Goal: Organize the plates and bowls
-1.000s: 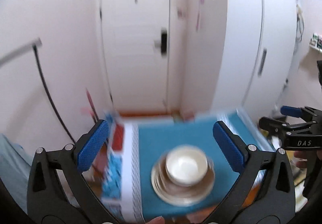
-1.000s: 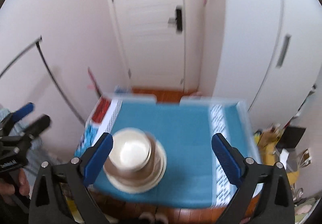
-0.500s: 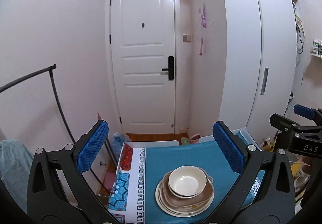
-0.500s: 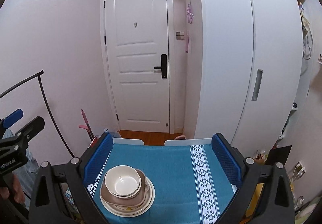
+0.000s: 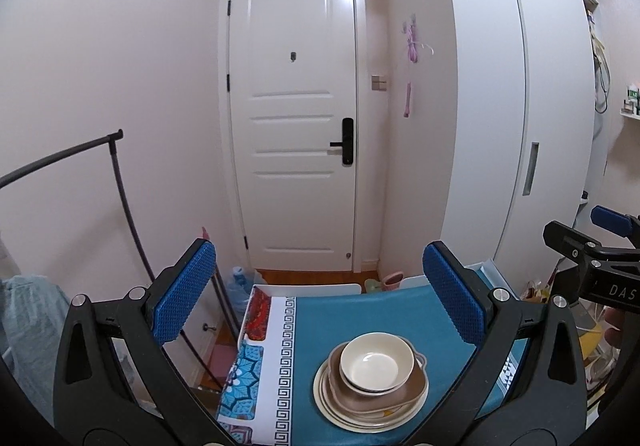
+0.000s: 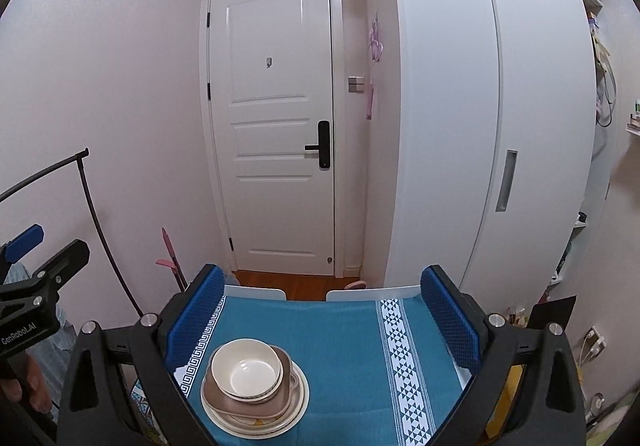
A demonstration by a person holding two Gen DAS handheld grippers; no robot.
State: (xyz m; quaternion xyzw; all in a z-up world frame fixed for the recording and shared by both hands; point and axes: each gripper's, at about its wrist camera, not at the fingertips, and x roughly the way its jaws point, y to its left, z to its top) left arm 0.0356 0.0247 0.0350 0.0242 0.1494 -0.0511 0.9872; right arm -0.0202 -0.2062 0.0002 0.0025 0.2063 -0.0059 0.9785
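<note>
Lower plates (image 5: 370, 412) mostly hidden under the brown dish (image 5: 404, 392) and bowl (image 5: 376, 362).

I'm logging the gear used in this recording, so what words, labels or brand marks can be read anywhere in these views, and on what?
"DAS", cut off by the picture edge: white letters on the right claw body, seen from the left wrist view.
"GenRobot.AI": white letters on the left claw body, seen from the right wrist view.
Small items on the wall shelf: too small to read.
The bowl, plates and tablecloth carry patterns only, no text.

A small table under a teal patterned cloth (image 6: 352, 342) bears a cream-and-brown stack of plates and bowls (image 6: 256, 390) near its front left corner.
</note>
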